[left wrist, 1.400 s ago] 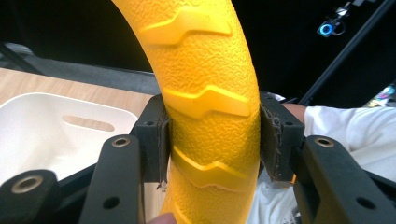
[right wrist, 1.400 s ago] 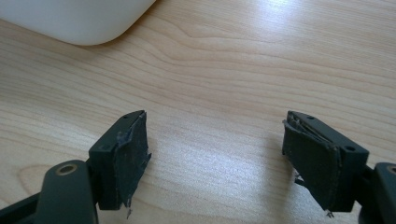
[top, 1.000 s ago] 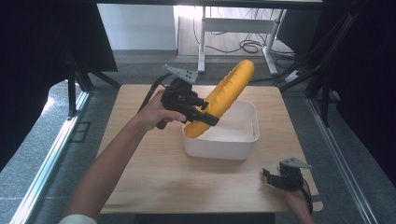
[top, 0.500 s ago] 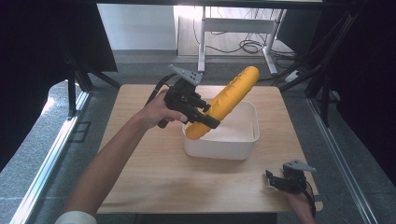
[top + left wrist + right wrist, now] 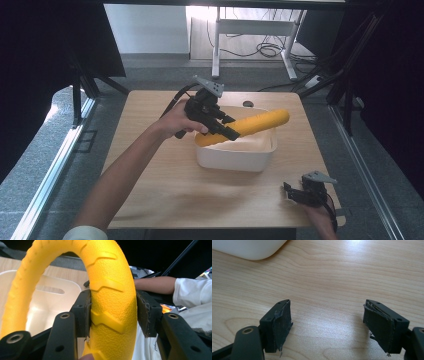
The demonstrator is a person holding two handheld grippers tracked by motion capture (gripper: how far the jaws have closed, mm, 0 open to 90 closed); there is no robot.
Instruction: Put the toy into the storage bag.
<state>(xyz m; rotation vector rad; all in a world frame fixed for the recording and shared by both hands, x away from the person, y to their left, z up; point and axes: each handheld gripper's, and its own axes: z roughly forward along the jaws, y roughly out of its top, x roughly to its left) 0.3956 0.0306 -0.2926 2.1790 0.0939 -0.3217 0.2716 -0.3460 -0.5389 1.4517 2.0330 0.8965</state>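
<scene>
One object in hand: a yellow rubber toy (image 5: pixel 260 122), long, bent like a banana, with a grainy skin and raised arrow ridges. Sits between the jaws of the left tongs (image 5: pixel 227 131), pinched at about its middle; seen in the left gripper view as pads (image 5: pixel 83 315) pressed on both flanks of the toy (image 5: pixel 110 277).

Looks about half done, if the aim is to lay the toy in the white plastic tub (image 5: pixel 235 160). Done: toy grasped and brought over the tub, just under and ahead of the left tongs. Not yet done: lowering it fully, letting go, pulling the tongs away.

Lies tilted across the tub, the low end dipping inside near the left tongs, the high end reaching out past the far rim. Cannot tell whether the low end touches the tub floor.

Inside the tub (image 5: pixel 45 302), as far as visible: bare white floor and wall with a handle slot, nothing else.

Right tongs (image 5: pixel 290 192) well apart from the tub, low over the wooden table (image 5: pixel 150 165), near the person. Jaws spread wide and holding nothing in the right gripper view (image 5: pixel 327 325); bare wood (image 5: pixel 337 277) between them, one corner of the tub (image 5: pixel 249 247) far ahead.
</scene>
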